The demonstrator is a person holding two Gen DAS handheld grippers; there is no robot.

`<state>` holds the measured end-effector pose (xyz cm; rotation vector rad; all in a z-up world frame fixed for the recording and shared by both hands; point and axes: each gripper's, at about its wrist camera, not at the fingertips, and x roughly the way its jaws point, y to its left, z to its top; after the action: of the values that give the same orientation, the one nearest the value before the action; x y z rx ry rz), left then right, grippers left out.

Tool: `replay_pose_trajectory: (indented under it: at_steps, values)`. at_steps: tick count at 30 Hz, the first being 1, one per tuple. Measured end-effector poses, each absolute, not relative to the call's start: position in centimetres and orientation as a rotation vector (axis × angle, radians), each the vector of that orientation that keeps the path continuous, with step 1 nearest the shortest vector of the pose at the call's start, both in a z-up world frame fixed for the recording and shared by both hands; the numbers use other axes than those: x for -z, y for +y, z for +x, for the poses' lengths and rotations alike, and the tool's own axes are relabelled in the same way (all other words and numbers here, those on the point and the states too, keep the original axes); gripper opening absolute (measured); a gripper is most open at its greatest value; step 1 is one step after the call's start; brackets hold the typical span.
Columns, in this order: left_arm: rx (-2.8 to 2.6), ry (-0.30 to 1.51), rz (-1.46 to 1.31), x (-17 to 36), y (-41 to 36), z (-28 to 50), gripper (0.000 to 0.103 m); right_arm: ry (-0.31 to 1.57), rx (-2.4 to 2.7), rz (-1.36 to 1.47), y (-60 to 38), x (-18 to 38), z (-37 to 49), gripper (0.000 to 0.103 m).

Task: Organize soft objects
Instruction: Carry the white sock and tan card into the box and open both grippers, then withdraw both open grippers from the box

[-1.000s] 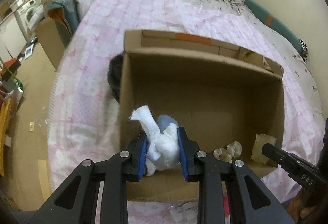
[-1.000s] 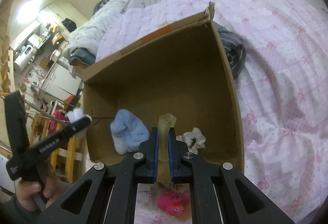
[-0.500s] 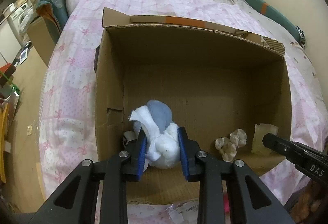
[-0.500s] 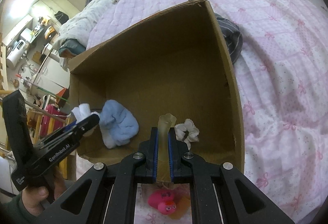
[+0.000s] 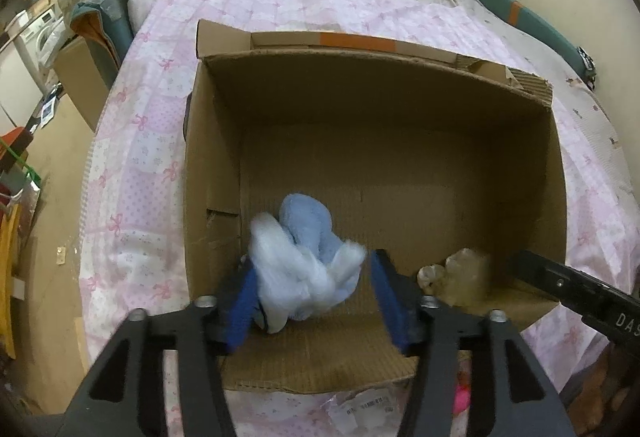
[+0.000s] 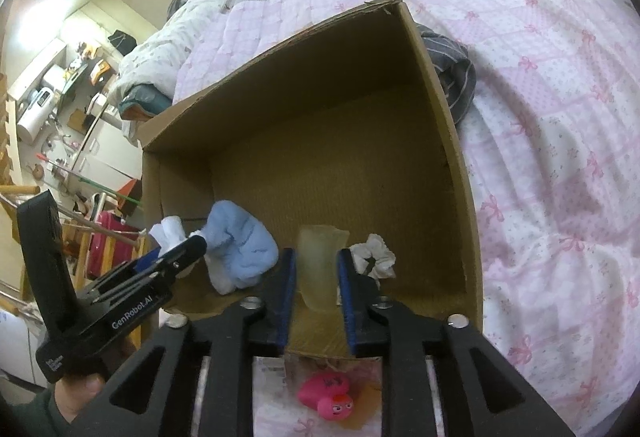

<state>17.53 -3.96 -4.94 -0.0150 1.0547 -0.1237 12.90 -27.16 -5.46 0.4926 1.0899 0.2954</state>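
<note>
Now both tools' jaws have just been opening: left tool (image 5: 312, 293) frees the white-and-blue fluffy bundle (image 5: 304, 269), right tool (image 6: 316, 293) the translucent yellowish piece (image 6: 320, 265) (both inside the brown cardboard box (image 5: 360, 125)).

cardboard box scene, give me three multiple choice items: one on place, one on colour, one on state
1. Where is the cardboard box?
A on a pink quilt
B on a wooden floor
C on a desk

2. What colour is the toy outside the box's near edge?
A green
B pink
C black

3. How is the left claw?
A shut on the box wall
B out of view
C open, just released

Key: A, pink quilt surrounds it; B, bright pink; C, its pads stand clear of the white and blue cloth bundle.
</note>
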Motion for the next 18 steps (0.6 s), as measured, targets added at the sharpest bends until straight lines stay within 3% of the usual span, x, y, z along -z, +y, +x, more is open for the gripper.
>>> replay_pose_trajectory:
  at_steps: [1, 3, 4, 5, 18]
  values:
    - [0.124, 1.05, -0.015, 4.79, -3.98, 17.46, 0.066, 1.089, -0.298, 0.495, -27.17, 5.42, 12.91, 0.027]
    - [0.127, 1.044, -0.017, 4.62, -4.01, 17.42, 0.068, 1.083, -0.294, 0.498, -27.18, 5.28, 12.82, 0.042]
    - [0.13, 1.042, -0.019, 4.54, -4.01, 17.39, 0.068, 1.074, -0.293, 0.512, -27.33, 5.21, 12.77, 0.071]
    - [0.133, 1.042, -0.021, 4.48, -4.01, 17.39, 0.068, 1.053, -0.293, 0.534, -27.6, 5.05, 12.59, 0.082]
    - [0.121, 1.03, -0.019, 4.21, -3.84, 17.38, 0.068, 1.043, -0.268, 0.539, -28.05, 5.03, 12.42, 0.082]
